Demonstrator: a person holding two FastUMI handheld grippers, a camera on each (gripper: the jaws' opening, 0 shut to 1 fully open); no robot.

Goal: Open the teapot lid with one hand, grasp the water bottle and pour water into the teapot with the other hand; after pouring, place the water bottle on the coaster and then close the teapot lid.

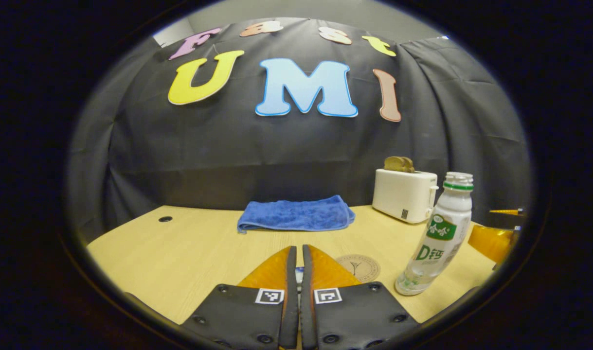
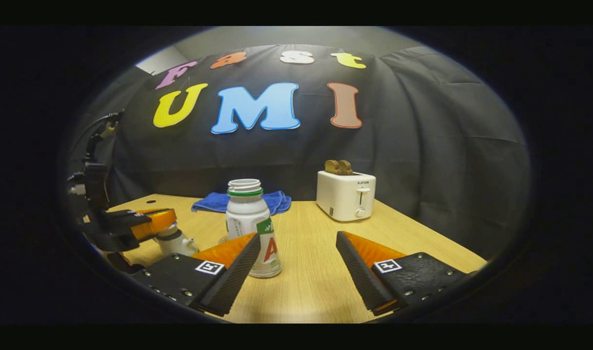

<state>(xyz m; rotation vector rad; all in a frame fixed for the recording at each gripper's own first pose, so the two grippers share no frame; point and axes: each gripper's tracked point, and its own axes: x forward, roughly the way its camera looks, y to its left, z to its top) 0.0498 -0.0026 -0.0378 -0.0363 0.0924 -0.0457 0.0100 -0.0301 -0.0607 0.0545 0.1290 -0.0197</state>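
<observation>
Black cloth hangs behind a pale wooden table (image 1: 189, 253). From the left gripper view, the left gripper (image 1: 296, 255) has its jaws clenched together; whatever sits between them is too hidden to tell. A round coaster (image 1: 360, 267) lies just right of its fingers, and the uncapped water bottle (image 1: 437, 238) stands beside the coaster, off it. A blue towel (image 1: 296, 215) and a white toaster (image 1: 404, 194) sit near the back edge.

From the right gripper view, the right gripper (image 2: 298, 250) stands released, the bottle (image 2: 251, 226) just beyond its left finger. At the left edge, the other gripper (image 2: 152, 221) hovers over a white teapot (image 2: 175, 243).
</observation>
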